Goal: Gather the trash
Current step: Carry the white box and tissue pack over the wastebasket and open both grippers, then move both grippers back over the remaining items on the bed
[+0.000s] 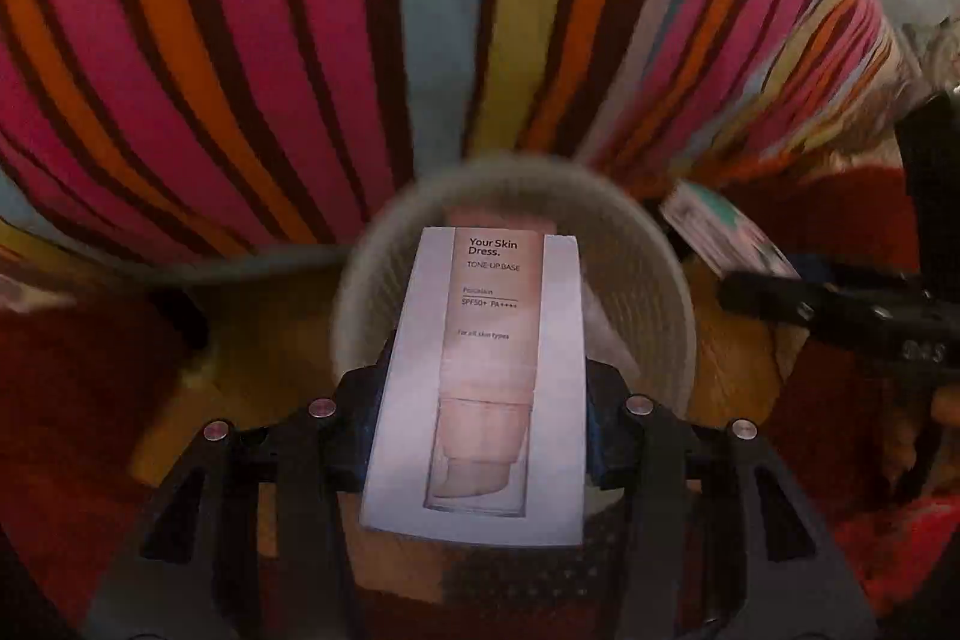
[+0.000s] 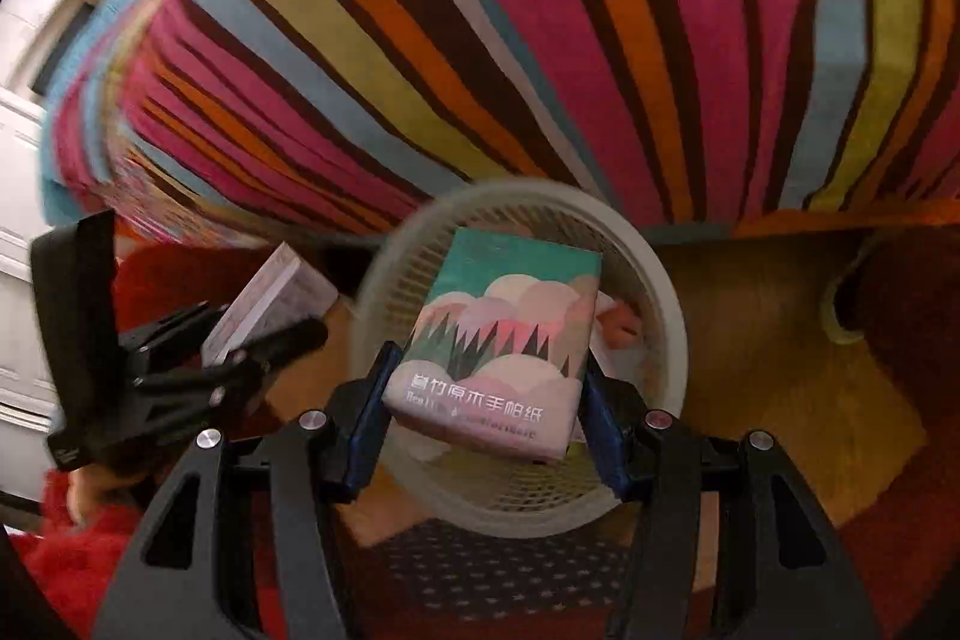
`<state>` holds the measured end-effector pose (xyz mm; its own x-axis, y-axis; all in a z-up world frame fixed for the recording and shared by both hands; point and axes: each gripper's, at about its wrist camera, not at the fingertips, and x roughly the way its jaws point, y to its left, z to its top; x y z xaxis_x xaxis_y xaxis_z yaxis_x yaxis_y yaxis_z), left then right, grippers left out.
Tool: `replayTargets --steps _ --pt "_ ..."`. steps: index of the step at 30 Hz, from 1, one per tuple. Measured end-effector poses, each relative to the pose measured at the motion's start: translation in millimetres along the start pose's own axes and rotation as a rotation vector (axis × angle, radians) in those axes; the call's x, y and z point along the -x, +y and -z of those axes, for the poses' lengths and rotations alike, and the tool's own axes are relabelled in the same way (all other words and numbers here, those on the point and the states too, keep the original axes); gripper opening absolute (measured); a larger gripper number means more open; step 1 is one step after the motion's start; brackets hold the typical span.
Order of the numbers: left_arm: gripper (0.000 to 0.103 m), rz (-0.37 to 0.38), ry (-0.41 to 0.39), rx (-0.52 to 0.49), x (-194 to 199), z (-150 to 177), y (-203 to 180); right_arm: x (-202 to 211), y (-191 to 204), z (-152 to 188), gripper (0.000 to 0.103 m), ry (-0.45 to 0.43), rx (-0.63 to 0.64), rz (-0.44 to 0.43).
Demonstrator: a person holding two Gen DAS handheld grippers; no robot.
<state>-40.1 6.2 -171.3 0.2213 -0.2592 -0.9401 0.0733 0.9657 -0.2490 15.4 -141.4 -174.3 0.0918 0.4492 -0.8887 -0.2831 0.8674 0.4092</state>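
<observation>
Striped fabric backdrop; white mesh plastic wastebasket (image 2: 660, 292) sits directly below both loads: left gripper (image 1: 480, 436) clamps white skincare carton (image 1: 480, 388), right gripper (image 2: 486, 400) clamps teal tissue pack (image 2: 498, 340).

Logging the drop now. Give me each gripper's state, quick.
Left gripper: shut on the white cosmetics box, over the basket.
Right gripper: shut on the tissue pack, over the same basket.
</observation>
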Motion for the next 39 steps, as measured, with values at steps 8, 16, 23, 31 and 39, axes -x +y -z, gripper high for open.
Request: replayTargets --steps 8,16,23,31,39 --pt "0.049 -0.024 0.136 -0.057 -42 1 -13 -34 19 -2 0.054 0.069 0.060 0.037" --pt "0.053 -0.016 0.205 -0.048 -60 4 -10 -37 -8 7 0.057 0.108 0.018 0.012" --pt "0.085 -0.047 0.180 -0.052 -58 4 -12 -33 -16 10 0.073 0.099 -0.005 0.031" --pt "0.089 -0.050 0.183 -0.039 -60 5 -8 -32 -20 12 0.073 0.103 -0.028 0.038" --pt "0.089 -0.074 -0.040 -0.085 -11 -3 -16 12 -1 13 0.073 -0.050 0.068 0.053"
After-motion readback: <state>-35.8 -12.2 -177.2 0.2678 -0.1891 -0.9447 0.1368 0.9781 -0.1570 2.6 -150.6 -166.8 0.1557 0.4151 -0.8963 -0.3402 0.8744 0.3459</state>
